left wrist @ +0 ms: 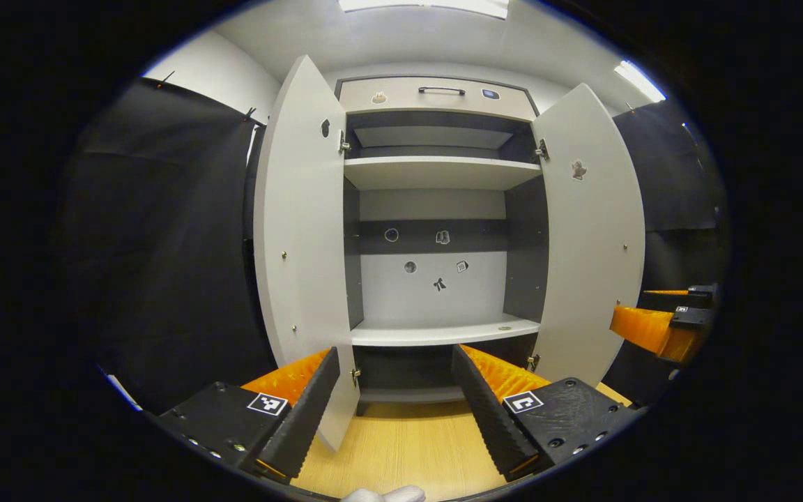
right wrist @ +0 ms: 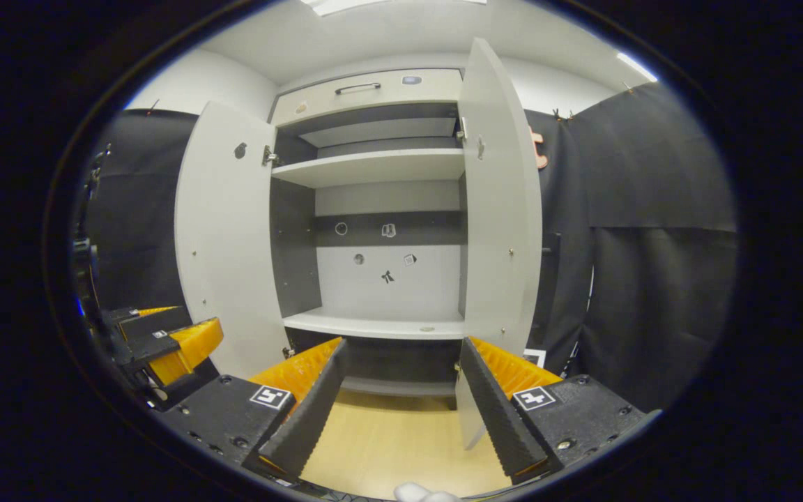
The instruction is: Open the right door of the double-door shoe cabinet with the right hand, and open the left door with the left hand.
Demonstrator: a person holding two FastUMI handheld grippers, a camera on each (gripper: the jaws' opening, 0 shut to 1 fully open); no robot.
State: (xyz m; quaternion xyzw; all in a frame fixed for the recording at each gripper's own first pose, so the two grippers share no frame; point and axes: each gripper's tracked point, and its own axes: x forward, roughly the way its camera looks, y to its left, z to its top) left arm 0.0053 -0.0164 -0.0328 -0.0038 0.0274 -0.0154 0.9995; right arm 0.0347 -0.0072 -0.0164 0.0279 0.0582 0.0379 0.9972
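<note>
Both doors [left wrist: 304, 237] [right wrist: 502, 209] stand wide open. Each hand-held gripper [left wrist: 396, 390] [right wrist: 401, 387] is spread, holding nothing; just pull back gently.

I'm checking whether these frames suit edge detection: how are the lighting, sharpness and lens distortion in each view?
Left gripper view: sharp and evenly lit, with ceiling lights blown out; fisheye bows the left door and right door outward, and the lower compartment is in shade. Right gripper view: equally sharp, no motion blur; the right door curves strongly, and the cabinet interior is softly shadowed.
</note>
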